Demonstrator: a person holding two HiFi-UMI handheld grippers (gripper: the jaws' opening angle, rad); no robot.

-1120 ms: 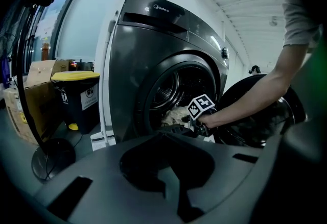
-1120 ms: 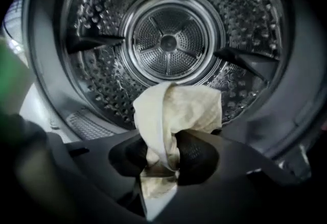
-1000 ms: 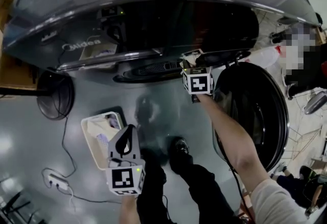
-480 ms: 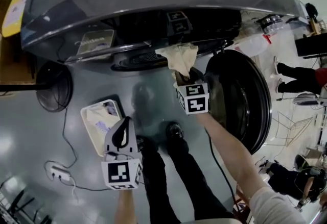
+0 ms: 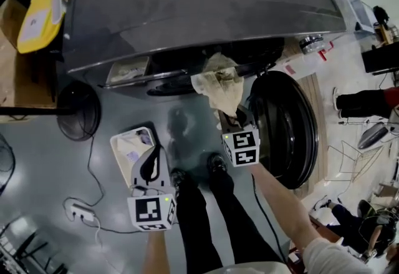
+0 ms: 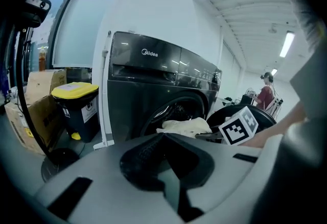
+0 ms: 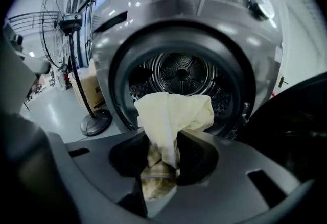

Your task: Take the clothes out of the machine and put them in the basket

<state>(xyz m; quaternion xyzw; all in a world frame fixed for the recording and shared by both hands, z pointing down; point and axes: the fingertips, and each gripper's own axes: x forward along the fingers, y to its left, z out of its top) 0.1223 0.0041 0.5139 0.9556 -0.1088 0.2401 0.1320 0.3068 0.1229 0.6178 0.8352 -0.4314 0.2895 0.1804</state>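
One white basket [image 5: 116, 145] sits at the lower left of the head view, with pale clothes [image 5: 134, 153] lying in it. One dark washing machine [image 5: 187, 4] fills the top, its round door [image 5: 287, 135] swung open at the right. The lettering [image 6: 149, 53] on its panel reads "Midea". The right gripper [image 7: 161, 167] is clamped on one cream cloth [image 7: 173, 110], mid-frame just outside the drum mouth. The left gripper [image 6: 171, 167] has its jaws closed together on nothing, just below the basket in the frame. One yellow-lidded bin [image 6: 76, 100] stands left of the machine.
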